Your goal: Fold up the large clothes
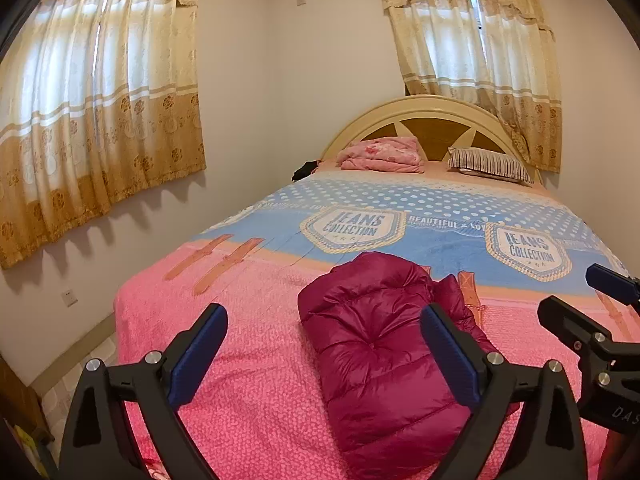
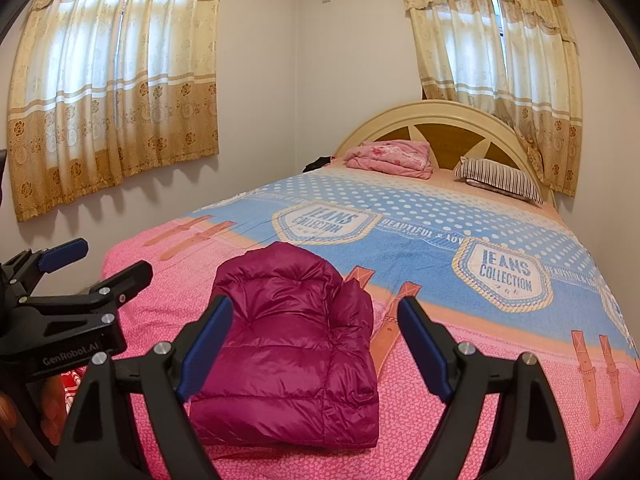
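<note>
The magenta down jacket (image 2: pixel 288 344) lies folded into a compact bundle on the pink end of the bedspread (image 2: pixel 460 420), so the folding looks essentially finished. The left gripper (image 1: pixel 324 344) and right gripper (image 2: pixel 316 336) hover above it, fingers spread wide, holding nothing; at most a final tidy remains.

Both wrist views look from the bed's (image 1: pixel 248 360) foot toward its headboard (image 2: pixel 440 120), sharing the whole bed.

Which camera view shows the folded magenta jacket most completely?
The right wrist view: the magenta jacket lies almost whole between the open fingers of the right gripper. In the left wrist view, the jacket is partly covered by one finger of the left gripper.
</note>
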Demonstrator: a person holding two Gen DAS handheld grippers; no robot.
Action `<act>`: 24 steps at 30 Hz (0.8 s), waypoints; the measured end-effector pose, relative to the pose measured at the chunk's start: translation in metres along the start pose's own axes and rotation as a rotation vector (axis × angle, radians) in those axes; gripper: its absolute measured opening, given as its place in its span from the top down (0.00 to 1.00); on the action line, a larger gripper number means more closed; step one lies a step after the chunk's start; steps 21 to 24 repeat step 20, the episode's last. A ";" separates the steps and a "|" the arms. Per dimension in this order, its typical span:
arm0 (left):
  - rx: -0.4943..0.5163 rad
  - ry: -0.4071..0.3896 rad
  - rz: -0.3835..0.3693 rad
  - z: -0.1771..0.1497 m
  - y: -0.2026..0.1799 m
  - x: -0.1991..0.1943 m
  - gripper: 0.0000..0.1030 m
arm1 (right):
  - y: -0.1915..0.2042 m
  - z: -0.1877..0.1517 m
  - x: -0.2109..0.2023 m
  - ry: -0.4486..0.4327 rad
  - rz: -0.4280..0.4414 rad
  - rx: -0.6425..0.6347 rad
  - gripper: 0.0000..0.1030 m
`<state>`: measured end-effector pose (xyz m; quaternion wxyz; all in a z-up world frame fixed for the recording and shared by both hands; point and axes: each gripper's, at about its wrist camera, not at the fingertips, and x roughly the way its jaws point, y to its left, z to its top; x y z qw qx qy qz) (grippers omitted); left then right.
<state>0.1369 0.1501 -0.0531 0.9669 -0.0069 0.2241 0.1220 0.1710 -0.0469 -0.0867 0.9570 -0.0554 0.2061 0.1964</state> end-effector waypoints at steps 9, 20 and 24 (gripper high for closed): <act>-0.012 -0.007 0.001 -0.002 0.001 -0.001 0.02 | 0.000 0.000 0.000 0.001 0.000 0.000 0.16; -0.002 -0.042 0.001 -0.003 0.000 -0.005 0.01 | 0.000 0.000 0.000 0.002 -0.001 0.000 0.16; -0.002 -0.042 0.001 -0.003 0.000 -0.005 0.01 | 0.000 0.000 0.000 0.002 -0.001 0.000 0.16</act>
